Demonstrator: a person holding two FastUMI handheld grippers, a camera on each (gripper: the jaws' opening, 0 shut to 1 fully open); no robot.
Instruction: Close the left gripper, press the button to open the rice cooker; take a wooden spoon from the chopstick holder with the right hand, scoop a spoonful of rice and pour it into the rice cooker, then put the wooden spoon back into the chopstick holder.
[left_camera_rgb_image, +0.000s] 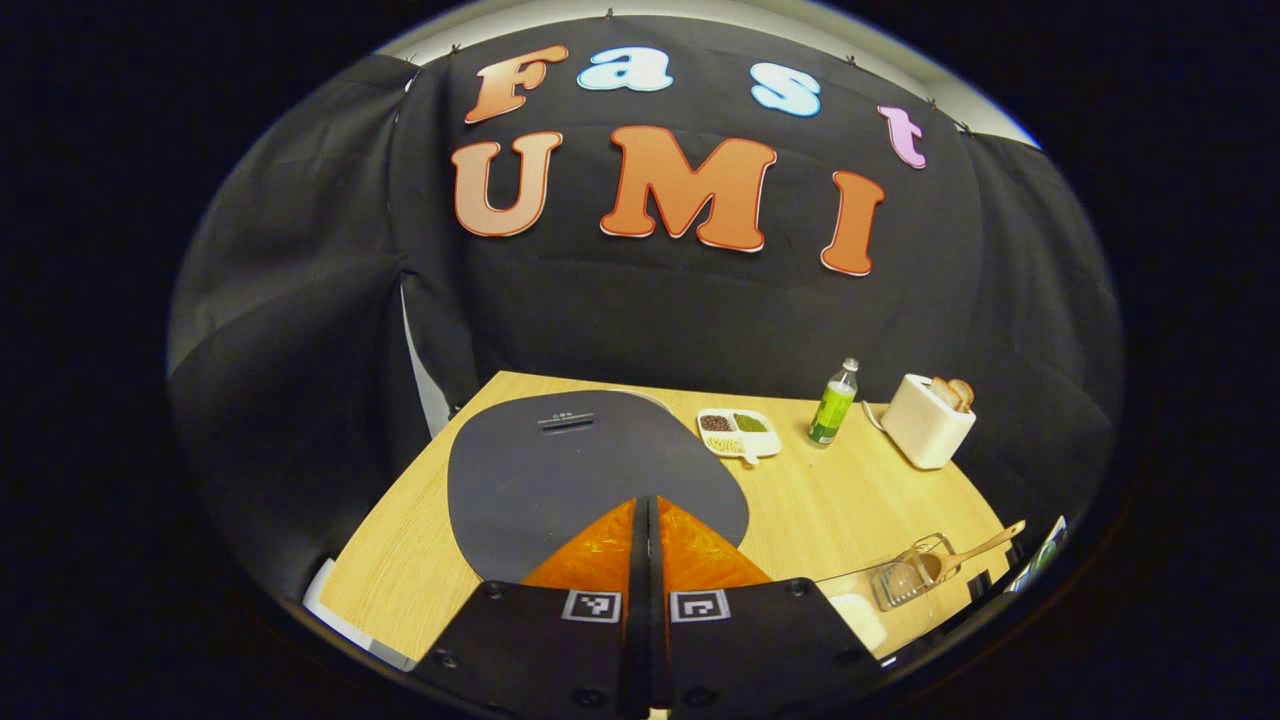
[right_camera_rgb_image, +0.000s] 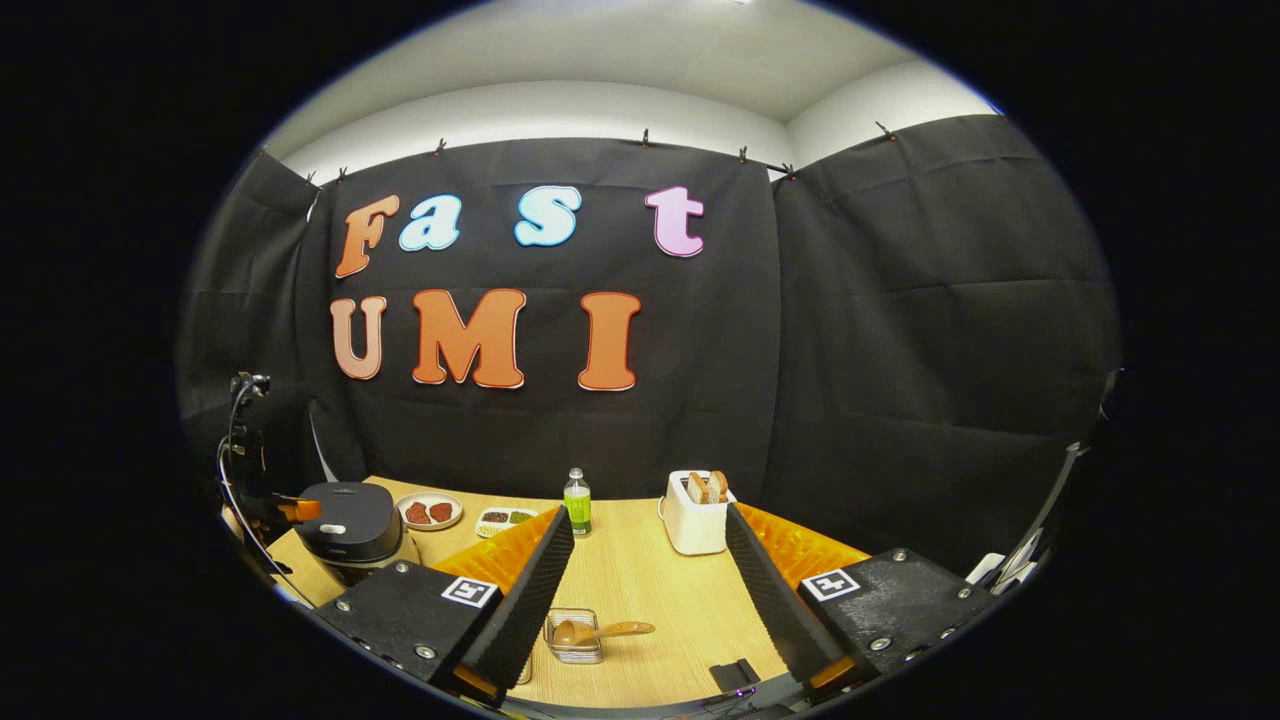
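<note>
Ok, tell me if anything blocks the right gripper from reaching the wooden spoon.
Nothing visible does. The right gripper is open, and the wooden spoon lies across the chopstick holder just ahead between its fingers, with bare table around it.

You see even, bright overhead light on the table (right_camera_rgb_image: 640, 590), with soft, short shadows and no strong glare. Both views are sharp at centre. Expect fisheye bending of the table edges and dimming toward the rim.
</note>
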